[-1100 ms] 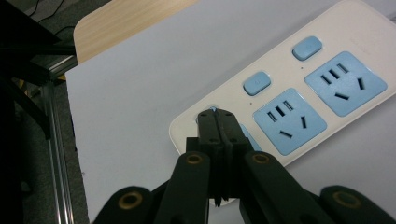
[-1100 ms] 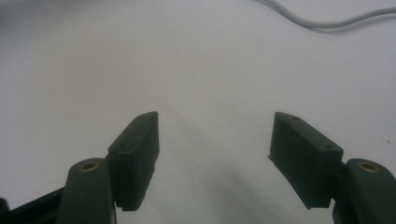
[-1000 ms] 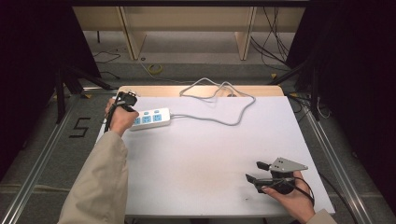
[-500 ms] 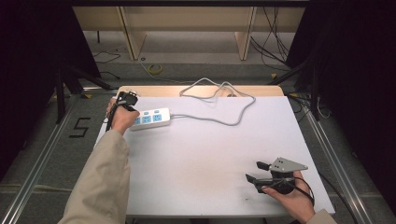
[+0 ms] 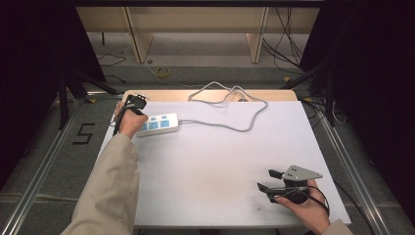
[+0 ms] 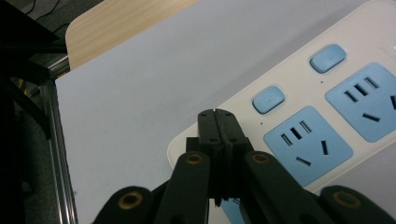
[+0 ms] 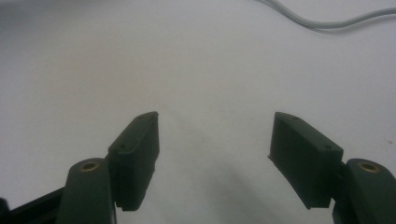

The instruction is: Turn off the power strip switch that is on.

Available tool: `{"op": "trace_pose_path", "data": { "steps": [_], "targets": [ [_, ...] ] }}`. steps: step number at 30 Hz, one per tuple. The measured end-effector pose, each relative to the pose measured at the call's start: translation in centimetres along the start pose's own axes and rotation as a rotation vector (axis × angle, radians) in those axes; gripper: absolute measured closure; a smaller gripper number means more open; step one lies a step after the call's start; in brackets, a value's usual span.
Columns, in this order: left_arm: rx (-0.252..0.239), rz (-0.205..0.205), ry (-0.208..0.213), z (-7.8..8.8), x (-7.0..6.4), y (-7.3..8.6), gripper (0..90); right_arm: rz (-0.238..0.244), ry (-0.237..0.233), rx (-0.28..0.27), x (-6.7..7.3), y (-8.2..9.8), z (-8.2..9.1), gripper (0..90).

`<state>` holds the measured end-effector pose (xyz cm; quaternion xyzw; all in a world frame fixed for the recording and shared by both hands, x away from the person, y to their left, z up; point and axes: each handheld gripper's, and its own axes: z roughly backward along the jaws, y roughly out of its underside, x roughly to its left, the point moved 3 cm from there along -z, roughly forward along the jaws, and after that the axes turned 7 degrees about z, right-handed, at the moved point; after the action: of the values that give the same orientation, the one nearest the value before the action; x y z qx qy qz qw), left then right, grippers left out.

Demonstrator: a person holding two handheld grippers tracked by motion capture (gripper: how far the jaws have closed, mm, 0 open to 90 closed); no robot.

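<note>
From above, the left gripper [image 5: 133, 104] hides behind its hand; its own view shows jaws pressed together over the strip [image 6: 299, 126]. The right gripper [image 7: 215, 140] gapes wide, empty.

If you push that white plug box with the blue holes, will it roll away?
Probably not: the power strip is flat and boxy, so it would likely slide on the smooth table. Its long grey cord looks floppy and may drag behind. The casing seems stiff plastic.

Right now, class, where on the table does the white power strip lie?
In the high view the power strip lies at the table's far left corner, beside the shut left gripper, its grey cable looping off to the right.
</note>
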<state>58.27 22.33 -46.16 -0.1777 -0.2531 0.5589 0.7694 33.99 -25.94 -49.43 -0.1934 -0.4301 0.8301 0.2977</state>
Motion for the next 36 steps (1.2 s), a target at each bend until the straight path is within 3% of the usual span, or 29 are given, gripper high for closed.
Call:
{"op": "trace_pose_path", "data": {
  "steps": [36],
  "targets": [
    [0.017, 0.013, -0.005, -1.5, 0.1, 0.1, 89.6, 0.001, -0.005, 0.001, 0.0, 0.0, 0.0, 33.7]
  ]
}}
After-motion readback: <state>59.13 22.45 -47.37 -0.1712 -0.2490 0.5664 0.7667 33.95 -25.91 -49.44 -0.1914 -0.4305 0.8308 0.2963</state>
